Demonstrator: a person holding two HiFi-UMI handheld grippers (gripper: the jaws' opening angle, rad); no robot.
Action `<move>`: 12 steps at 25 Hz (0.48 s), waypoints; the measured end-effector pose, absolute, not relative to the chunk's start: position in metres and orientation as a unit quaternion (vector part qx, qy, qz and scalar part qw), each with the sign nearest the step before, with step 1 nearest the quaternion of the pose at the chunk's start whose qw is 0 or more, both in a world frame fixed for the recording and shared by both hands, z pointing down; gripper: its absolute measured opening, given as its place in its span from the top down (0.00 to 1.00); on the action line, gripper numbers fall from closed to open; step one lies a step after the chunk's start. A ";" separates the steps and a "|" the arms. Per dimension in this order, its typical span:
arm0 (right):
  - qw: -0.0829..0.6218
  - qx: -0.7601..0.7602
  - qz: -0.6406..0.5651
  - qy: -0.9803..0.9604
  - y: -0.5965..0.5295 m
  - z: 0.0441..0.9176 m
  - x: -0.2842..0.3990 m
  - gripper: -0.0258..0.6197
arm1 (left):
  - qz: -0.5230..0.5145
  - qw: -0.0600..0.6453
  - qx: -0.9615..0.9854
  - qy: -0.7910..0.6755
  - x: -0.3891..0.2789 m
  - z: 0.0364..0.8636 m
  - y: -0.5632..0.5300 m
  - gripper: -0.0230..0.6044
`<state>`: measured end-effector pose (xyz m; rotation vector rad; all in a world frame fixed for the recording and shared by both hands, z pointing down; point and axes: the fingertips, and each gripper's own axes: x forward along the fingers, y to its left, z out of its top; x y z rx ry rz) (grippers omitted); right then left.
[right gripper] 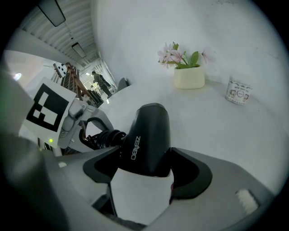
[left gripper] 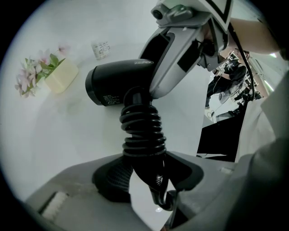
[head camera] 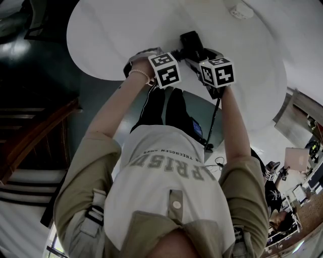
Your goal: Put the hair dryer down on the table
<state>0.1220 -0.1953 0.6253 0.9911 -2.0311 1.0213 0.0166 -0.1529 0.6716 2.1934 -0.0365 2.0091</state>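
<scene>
A black hair dryer (head camera: 192,43) is held a little over the white round table (head camera: 111,35), between both grippers. In the left gripper view its handle, wrapped in a coiled black cord (left gripper: 141,131), stands between my left gripper (left gripper: 146,173) jaws, which are shut on it. The barrel (left gripper: 117,83) points left, and my right gripper (left gripper: 180,58) clamps it from above. In the right gripper view the barrel (right gripper: 146,140) sits between my right gripper (right gripper: 144,169) jaws, which are shut on it. The left gripper's marker cube (right gripper: 47,110) shows at the left.
A cream pot of pink flowers (right gripper: 188,76) and a small jar (right gripper: 238,92) stand on the table beyond the dryer. A small white object (head camera: 241,11) lies at the far side. The dryer's cable (head camera: 216,121) hangs off the near table edge. Wooden stairs (head camera: 30,131) are at the left.
</scene>
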 end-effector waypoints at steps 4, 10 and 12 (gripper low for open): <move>0.329 0.380 0.386 -0.774 -0.195 0.626 0.119 0.41 | 0.667 0.080 0.740 -0.021 0.013 0.673 -0.153 0.60; 0.343 0.389 0.375 -0.768 -0.196 0.627 0.120 0.41 | 0.653 0.078 0.753 -0.030 0.013 0.673 -0.156 0.57; 0.342 0.391 0.375 -0.768 -0.195 0.627 0.120 0.41 | 0.650 0.079 0.755 -0.034 0.011 0.674 -0.157 0.56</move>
